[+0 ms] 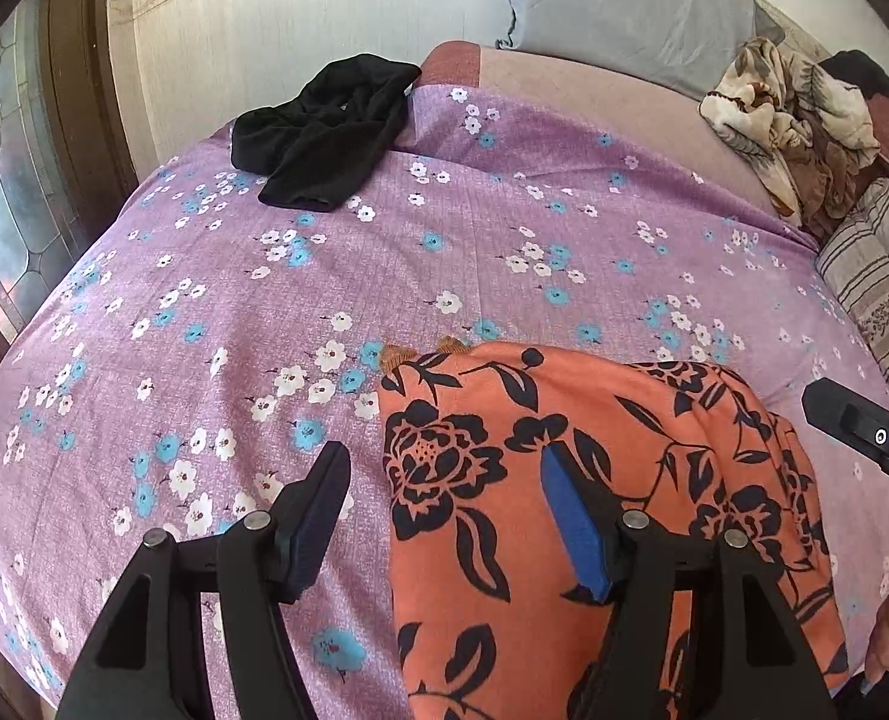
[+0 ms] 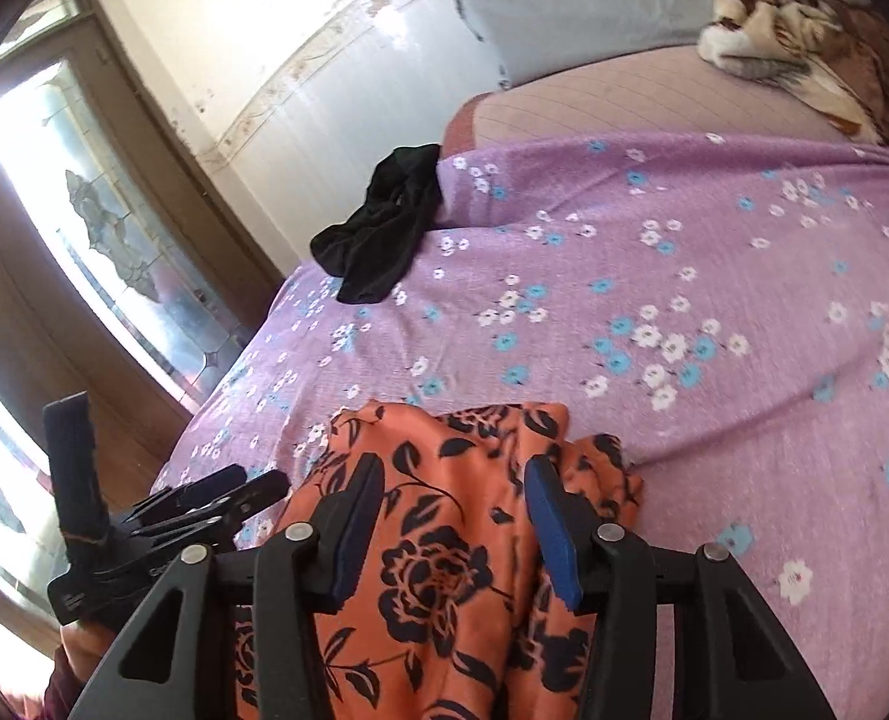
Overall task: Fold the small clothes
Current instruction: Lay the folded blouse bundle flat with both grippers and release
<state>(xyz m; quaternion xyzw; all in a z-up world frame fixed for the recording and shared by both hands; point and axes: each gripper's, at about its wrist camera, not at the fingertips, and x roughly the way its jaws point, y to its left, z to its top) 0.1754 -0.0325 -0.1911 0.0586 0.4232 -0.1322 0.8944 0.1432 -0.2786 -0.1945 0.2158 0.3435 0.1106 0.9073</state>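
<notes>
An orange garment with black flowers lies folded on the purple floral bedsheet near the front edge. My left gripper is open above the garment's left edge, one finger over the sheet and one over the cloth. My right gripper is open right over the same garment, its jaws either side of a raised fold, not closed on it. A black garment lies crumpled at the bed's far left corner; it also shows in the right wrist view.
A grey pillow leans at the head of the bed. A brown patterned blanket is heaped at the far right by a striped cushion. A wooden glass-paned door stands left of the bed.
</notes>
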